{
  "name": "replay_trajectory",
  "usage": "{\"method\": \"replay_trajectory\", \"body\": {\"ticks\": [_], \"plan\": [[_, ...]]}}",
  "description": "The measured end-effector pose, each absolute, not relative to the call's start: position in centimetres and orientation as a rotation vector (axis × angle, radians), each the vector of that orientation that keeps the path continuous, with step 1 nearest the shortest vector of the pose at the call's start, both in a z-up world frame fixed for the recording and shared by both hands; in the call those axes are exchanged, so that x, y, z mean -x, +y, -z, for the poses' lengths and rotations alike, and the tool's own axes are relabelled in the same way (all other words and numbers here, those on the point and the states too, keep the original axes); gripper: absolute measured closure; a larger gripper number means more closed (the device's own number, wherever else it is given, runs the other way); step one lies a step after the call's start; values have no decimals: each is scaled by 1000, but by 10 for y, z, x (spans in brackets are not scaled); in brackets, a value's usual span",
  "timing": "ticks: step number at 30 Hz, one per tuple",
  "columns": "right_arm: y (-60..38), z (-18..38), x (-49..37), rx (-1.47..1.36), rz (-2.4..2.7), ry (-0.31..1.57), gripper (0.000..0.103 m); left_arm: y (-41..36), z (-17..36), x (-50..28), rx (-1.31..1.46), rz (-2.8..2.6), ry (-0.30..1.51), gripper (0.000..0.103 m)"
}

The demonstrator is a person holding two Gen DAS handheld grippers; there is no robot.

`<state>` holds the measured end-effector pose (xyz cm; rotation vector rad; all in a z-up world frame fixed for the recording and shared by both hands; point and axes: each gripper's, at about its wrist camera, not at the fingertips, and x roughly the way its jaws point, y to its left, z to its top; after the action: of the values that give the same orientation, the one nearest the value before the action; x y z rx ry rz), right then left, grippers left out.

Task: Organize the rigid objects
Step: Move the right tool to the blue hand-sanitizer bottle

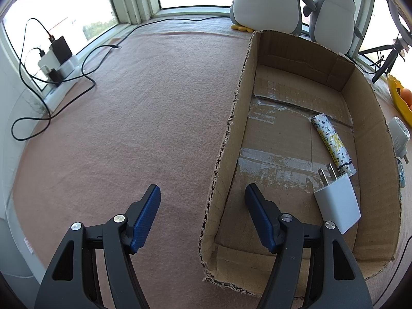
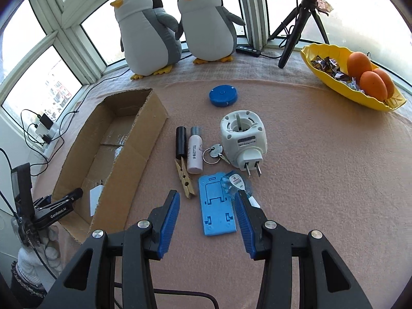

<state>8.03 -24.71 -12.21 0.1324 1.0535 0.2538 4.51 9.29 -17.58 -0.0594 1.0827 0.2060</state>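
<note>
A shallow cardboard box (image 1: 373, 118) lies on the pink cloth; inside it are a white wall charger (image 1: 337, 203) and a patterned tube (image 1: 331, 139). My left gripper (image 1: 203, 190) is open and straddles the box's near left wall without touching it. In the right wrist view my right gripper (image 2: 207, 197) hangs open just above a blue phone stand (image 2: 217, 206), holding nothing. Beyond it lie a wooden clothespin (image 2: 184, 177), a white bottle (image 2: 195, 154), a black cylinder (image 2: 181, 141), a key ring (image 2: 212, 152), a white plug adapter (image 2: 243, 136), a clear-wrapped packet (image 2: 235, 182) and a blue round disc (image 2: 223, 95).
Two plush penguins (image 2: 146, 31) stand at the window behind the cardboard box (image 2: 144, 139). A yellow bowl (image 2: 309, 54) with oranges and sweets sits far right beside a black tripod (image 2: 296, 33). A power strip with cables (image 1: 59, 67) lies at the cloth's left edge.
</note>
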Motion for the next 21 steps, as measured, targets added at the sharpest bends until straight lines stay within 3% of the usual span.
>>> {"method": "replay_trajectory", "body": {"ticks": [21], "plan": [[-247,164,-114,-81,-243,1126,62,96,175,-44,56,-206,1082,35]]}}
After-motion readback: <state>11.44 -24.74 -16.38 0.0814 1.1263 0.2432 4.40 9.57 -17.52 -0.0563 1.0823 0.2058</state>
